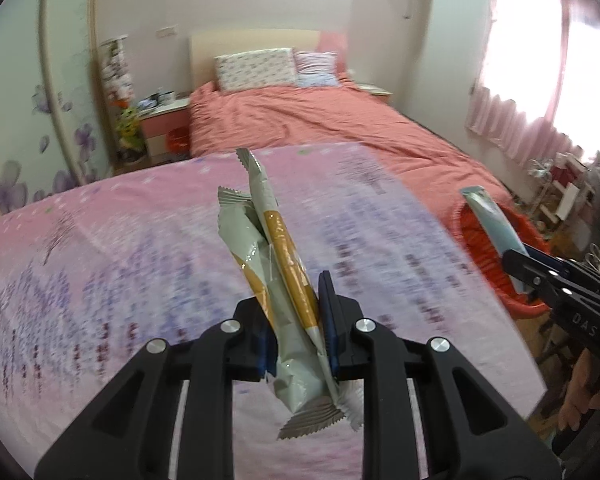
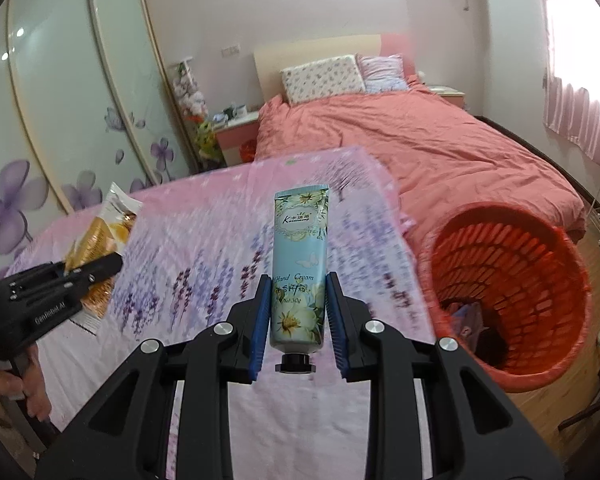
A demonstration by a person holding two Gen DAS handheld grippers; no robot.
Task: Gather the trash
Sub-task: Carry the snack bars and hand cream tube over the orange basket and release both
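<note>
The left gripper (image 1: 296, 320) pinched the snack wrappers (image 1: 276, 264) and the right gripper (image 2: 300, 320) clamped the hand-cream tube (image 2: 300, 264), both lifted clear of the bedspread (image 2: 204, 240), presumably for dropping into the red basket (image 2: 512, 280) just right of the right claw.

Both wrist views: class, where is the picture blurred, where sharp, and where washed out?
Left wrist view: sheet smeared, wrapper sharp, window blown white. Right wrist view: sheet smeared, tube print readable, curtain overexposed.
</note>
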